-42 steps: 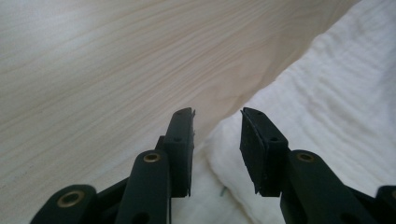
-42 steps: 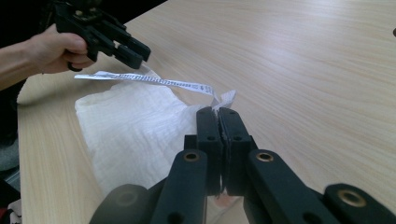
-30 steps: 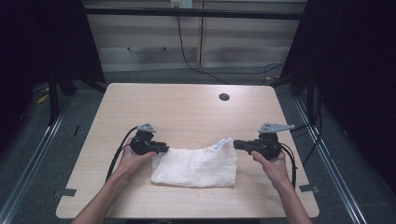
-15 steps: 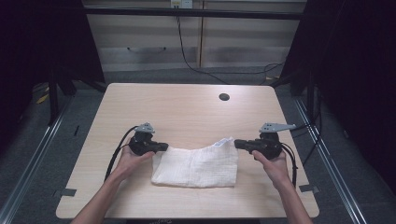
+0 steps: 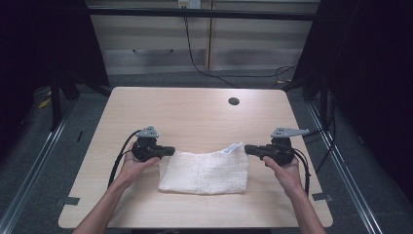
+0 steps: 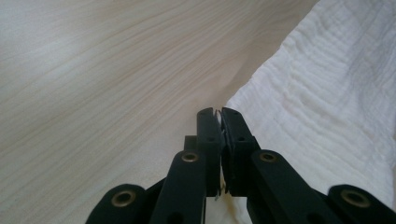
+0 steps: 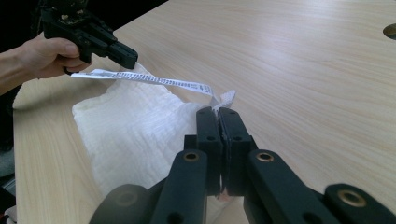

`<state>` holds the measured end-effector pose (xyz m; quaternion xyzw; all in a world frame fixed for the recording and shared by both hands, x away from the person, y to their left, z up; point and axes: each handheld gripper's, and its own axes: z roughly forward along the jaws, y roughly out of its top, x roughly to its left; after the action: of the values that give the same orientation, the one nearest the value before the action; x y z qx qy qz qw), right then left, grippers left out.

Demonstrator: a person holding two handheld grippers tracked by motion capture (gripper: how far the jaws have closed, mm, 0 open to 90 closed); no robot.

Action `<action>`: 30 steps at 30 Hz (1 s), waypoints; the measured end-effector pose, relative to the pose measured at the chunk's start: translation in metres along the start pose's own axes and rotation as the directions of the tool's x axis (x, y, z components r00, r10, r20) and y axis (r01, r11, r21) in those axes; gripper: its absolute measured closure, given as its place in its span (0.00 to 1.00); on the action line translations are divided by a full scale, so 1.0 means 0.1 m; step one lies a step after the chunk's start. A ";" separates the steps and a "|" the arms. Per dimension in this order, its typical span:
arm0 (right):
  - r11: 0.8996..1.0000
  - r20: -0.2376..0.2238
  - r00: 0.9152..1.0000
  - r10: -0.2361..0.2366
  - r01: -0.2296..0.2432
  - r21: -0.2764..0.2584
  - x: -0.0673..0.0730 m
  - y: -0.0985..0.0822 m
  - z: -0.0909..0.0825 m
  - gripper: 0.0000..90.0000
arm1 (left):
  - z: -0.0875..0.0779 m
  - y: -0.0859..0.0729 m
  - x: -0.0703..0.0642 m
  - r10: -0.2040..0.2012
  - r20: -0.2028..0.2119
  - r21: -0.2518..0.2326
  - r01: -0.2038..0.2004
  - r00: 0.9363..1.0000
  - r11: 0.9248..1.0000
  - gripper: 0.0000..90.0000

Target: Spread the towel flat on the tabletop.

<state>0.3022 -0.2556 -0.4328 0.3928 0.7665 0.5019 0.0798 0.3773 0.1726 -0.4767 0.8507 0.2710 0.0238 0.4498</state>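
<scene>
A white crinkled cloth [image 5: 204, 171] lies folded on the wooden table [image 5: 195, 117], towards the near side. My left gripper [image 5: 171, 151] is shut on the cloth's far left corner; in the left gripper view a sliver of cloth [image 6: 327, 93] shows between the tips of that gripper [image 6: 218, 114]. My right gripper [image 5: 247, 148] is shut on the far right corner, where a printed care label [image 7: 154, 79] sticks out. In the right gripper view the jaws of that gripper [image 7: 218, 112] pinch the cloth [image 7: 135, 126], and the left gripper [image 7: 126, 56] shows across it.
A round cable hole [image 5: 234, 101] sits in the table's far right part. Bare wood stretches beyond the cloth to the far edge. Dark curtains and metal floor rails [image 5: 44, 156] flank the table on both sides.
</scene>
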 end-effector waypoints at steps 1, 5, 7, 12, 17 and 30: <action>1.000 0.000 1.000 0.000 0.000 0.000 0.00 0.00 0.00 0.98 | 0.00 0.00 0.00 -0.002 0.002 -0.005 0.002 1.000 1.000 0.97; 1.000 0.000 1.000 -0.002 0.002 0.001 0.00 0.00 -0.01 0.98 | 0.01 -0.01 0.01 -0.005 -0.006 0.002 0.005 1.000 1.000 0.94; 1.000 -0.001 1.000 -0.002 0.002 -0.001 0.00 0.00 -0.01 0.98 | 0.03 -0.02 0.03 -0.013 -0.005 0.008 0.013 1.000 1.000 0.98; 1.000 -0.004 1.000 -0.001 0.001 0.005 0.00 -0.01 0.01 0.98 | 0.14 -0.05 0.10 -0.046 -0.032 0.021 0.047 0.998 0.999 0.85; 1.000 -0.008 1.000 -0.006 0.006 0.002 -0.01 -0.01 0.00 0.98 | 0.27 -0.10 0.18 -0.073 -0.037 0.060 0.075 0.997 0.995 0.78; 1.000 0.000 1.000 0.003 -0.003 -0.003 -0.02 -0.02 -0.02 0.98 | 0.15 0.03 0.07 -0.024 0.006 0.020 0.024 1.000 1.000 0.98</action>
<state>0.3020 -0.2584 -0.4340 0.3938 0.7651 0.5031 0.0797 0.3889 0.1637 -0.4851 0.8518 0.2802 0.0130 0.4425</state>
